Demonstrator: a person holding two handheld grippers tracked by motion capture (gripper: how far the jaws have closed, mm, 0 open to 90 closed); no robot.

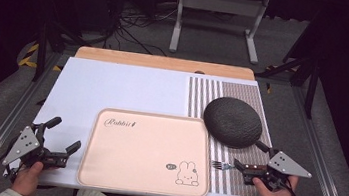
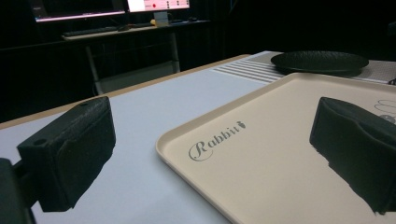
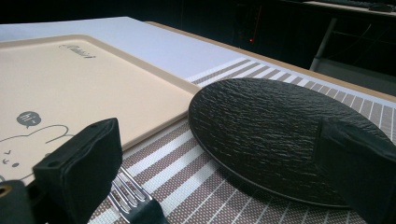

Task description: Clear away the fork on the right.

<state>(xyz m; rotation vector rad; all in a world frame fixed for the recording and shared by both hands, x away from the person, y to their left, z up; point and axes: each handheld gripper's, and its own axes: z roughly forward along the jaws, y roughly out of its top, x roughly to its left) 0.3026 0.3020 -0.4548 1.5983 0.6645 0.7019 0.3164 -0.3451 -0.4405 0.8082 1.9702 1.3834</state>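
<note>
Fork [image 3: 133, 205] handle hidden under right tongs [image 3: 224, 186].

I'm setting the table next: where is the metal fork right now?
In the high view, the metal fork lies on the striped placemat, right of the beige tray, below the black plate.

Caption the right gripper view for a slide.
Open right gripper poised over a fork on the striped placemat, beside the black plate and beige tray.

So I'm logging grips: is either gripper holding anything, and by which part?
Nothing is held. The right gripper stands open around the fork handle, pads apart. The left gripper is open over bare table.
</note>
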